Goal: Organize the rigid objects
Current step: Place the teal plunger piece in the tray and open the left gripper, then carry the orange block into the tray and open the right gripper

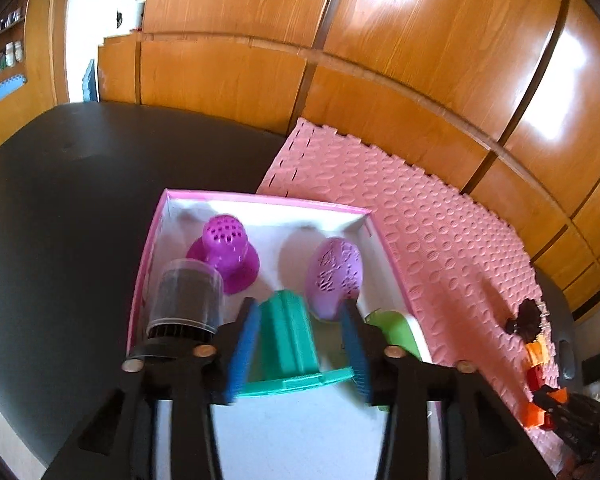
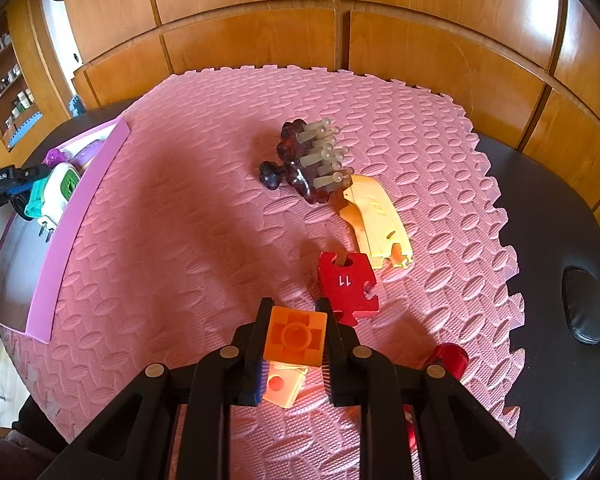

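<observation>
Two hand-held grippers work over a pink foam mat (image 2: 188, 208) and a pink-rimmed box (image 1: 152, 248) on a dark table (image 1: 60, 200).

The mat covers the right part of the table; the box sits at its left edge, partly on it. Inside the box a magenta perforated cup (image 1: 225, 252) stands at the far left, a clear jar (image 1: 188, 296) is near left, and a lilac egg-shaped piece (image 1: 334, 276) is far right. The left gripper (image 1: 300, 340) is over the box with its jaws parted around a teal cone-shaped piece (image 1: 288, 340); the right pad stands clear of it. On the mat, the right gripper (image 2: 294, 340) is clamped on an orange block (image 2: 295, 338). Just beyond lie a red puzzle piece (image 2: 346, 284), a cream plastic piece (image 2: 374, 220) and, farthest, a dark brush with pale pegs (image 2: 304, 160).
</observation>
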A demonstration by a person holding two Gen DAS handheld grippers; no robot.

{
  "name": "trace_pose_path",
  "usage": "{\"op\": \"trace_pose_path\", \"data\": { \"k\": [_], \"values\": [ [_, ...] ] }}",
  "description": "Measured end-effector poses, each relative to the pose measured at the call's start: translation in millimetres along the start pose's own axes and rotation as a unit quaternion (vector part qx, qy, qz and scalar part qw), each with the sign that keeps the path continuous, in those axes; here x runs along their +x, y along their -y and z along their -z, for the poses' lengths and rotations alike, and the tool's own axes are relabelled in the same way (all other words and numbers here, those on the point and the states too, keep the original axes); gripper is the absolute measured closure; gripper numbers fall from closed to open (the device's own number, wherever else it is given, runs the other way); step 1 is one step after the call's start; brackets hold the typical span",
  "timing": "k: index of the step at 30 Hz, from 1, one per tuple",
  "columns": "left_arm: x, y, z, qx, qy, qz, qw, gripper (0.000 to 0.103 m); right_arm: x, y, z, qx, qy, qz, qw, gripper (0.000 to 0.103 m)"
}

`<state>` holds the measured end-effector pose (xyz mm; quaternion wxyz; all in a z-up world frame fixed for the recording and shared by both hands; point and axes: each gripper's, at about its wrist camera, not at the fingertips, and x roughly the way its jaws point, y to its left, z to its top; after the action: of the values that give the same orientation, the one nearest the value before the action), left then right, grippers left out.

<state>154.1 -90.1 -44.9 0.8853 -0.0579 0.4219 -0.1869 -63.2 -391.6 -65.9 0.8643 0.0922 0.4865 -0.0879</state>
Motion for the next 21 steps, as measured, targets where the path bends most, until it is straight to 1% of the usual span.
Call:
{"op": "trace_pose_path", "data": {
  "k": [1, 4, 6, 8, 11, 14, 18, 21],
  "values": [
    [-3.5, 1.2, -0.8, 0.002, 0.005, -0.003, 1.0, 0.048, 0.2, -0.5, 0.2, -0.001, 0.0, 0.001, 1.0, 0.084],
    [-17.4, 2.4, -0.7, 0.007, 0.019, -0.001, 0.9998, 0.047, 0.6, -0.9, 0.3, -0.002, -0.001, 0.003, 1.0, 0.084],
    [-28.9, 2.4, 3.6, 0.011, 0.028, -0.009, 0.9995, 0.046, 0.6, -0.7, 0.1, -0.002, -0.001, 0.005, 1.0, 0.084],
    [-38.5, 2.4, 10.9, 0.015, 0.032, -0.02, 0.9992, 0.043, 0.7, -0.1, -0.1, -0.001, 0.0, 0.007, 1.0, 0.084],
    [-52.0, 5.0, 30.8, 0.028, 0.031, -0.038, 0.9984, 0.039, -0.1, 0.3, 0.1, -0.001, 0.003, 0.009, 1.0, 0.084],
    [-60.0, 7.5, 48.8, 0.041, 0.024, -0.054, 0.9974, 0.039, -0.9, -0.7, -0.2, -0.003, 0.006, 0.008, 1.0, 0.084],
    [-69.0, 10.5, 70.2, 0.053, 0.017, -0.067, 0.9962, 0.038, -3.3, -5.1, -1.2, -0.001, 0.009, -0.009, 1.0, 0.084],
    [-75.0, 11.7, 76.4, 0.06, 0.024, -0.074, 0.9951, 0.034, -7.1, -13.9, -3.4, -0.002, 0.014, -0.024, 1.0, 0.084]
  ]
}}
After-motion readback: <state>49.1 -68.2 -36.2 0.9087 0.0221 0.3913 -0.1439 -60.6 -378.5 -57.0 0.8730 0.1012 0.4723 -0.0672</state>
